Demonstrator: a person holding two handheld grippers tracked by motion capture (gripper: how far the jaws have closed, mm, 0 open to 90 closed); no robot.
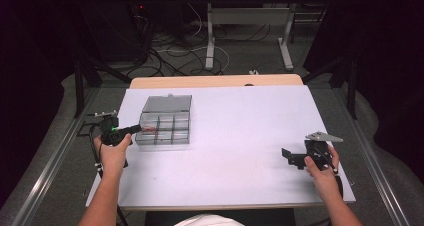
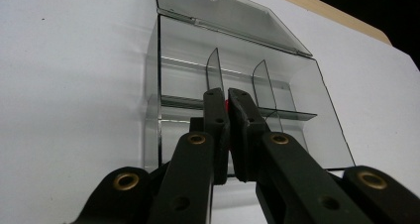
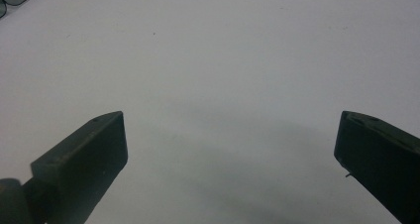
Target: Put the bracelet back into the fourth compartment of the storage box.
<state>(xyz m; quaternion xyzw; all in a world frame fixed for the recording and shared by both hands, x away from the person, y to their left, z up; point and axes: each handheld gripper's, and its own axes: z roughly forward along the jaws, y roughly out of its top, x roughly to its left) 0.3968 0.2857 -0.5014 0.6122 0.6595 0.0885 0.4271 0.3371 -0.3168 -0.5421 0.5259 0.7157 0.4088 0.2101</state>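
Observation:
A clear plastic box point(image 1: 165, 128) with several compartments stands at the table's left, its lid point(image 1: 167, 103) folded back flat behind it. My left gripper point(image 1: 139, 129) reaches in over the box's left side. In the left gripper view the left gripper point(image 2: 228, 92) is shut on a small red piece point(image 2: 227, 104), held above the dividers point(image 2: 214, 70) of the box point(image 2: 317, 135). My right gripper point(image 1: 286, 155) hovers low at the table's right, far from the box. In the right gripper view the right gripper point(image 3: 230, 130) is open with bare white table between its jaws.
The white table top point(image 1: 240, 136) has a wooden strip point(image 1: 215, 81) along its far edge. Beyond it, cables point(image 1: 170, 51) lie on the floor by the legs of another table point(image 1: 210, 36). Metal rails run along both sides.

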